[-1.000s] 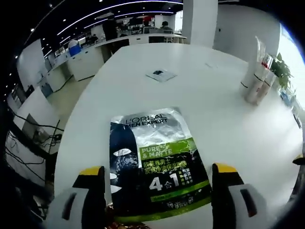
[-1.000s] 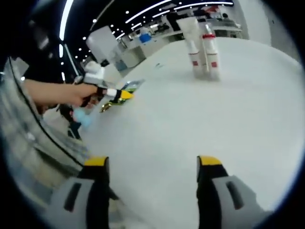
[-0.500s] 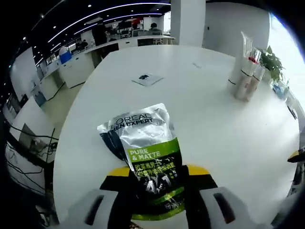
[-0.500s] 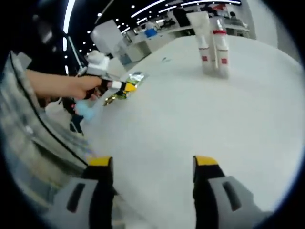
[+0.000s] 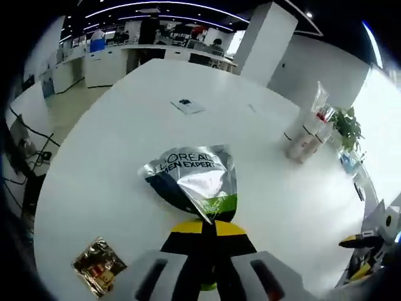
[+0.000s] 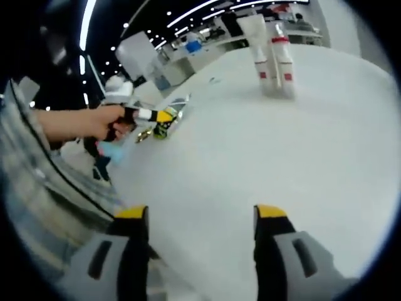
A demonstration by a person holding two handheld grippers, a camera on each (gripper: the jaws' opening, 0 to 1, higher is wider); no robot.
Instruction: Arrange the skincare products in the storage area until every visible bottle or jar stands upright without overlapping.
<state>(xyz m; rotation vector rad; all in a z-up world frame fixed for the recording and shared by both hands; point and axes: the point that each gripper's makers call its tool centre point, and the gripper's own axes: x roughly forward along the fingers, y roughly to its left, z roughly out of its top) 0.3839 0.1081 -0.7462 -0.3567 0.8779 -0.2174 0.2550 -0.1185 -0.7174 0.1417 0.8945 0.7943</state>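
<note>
Left gripper point(image 5: 210, 227) pinched just the sachet's point(image 5: 191, 182) near edge, so it could've slipped; right gripper point(image 6: 200, 216) was spread, empty.

Silver sachet point(image 5: 194, 179): "L'OREAL MEN EXPERT" legible on upper face; lower print unreadable.

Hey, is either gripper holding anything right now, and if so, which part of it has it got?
The left gripper is shut on the L'Oreal sachet, pinching its bottom edge. The right gripper is open over the table, holding nothing.
</note>
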